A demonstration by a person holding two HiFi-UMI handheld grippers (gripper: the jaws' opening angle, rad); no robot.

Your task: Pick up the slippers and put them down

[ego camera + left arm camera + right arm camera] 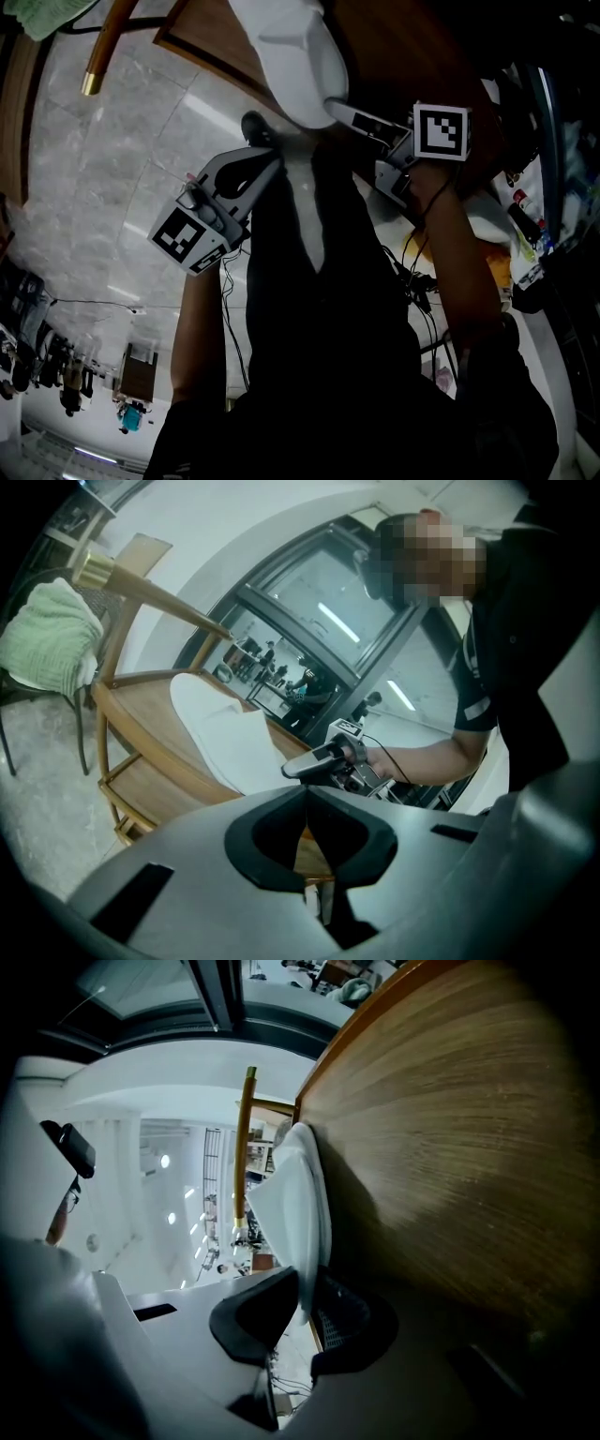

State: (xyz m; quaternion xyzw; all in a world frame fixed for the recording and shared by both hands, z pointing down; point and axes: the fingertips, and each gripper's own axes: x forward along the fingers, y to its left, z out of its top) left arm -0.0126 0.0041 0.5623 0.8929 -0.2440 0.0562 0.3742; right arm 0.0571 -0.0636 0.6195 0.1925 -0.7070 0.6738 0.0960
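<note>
Wooden table [450, 1147] carries the slipper [295, 1204] just ahead of our right gripper [306, 1286], whose jaws pinch its near edge so we can lift it, while our left gripper [307, 810] hangs beside, jaws together.

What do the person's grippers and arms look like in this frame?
The left gripper and right gripper have light grey bodies with black, curved jaw pads. Each carries a white cube with black square markers. The person wears a dark short-sleeved top.
</note>
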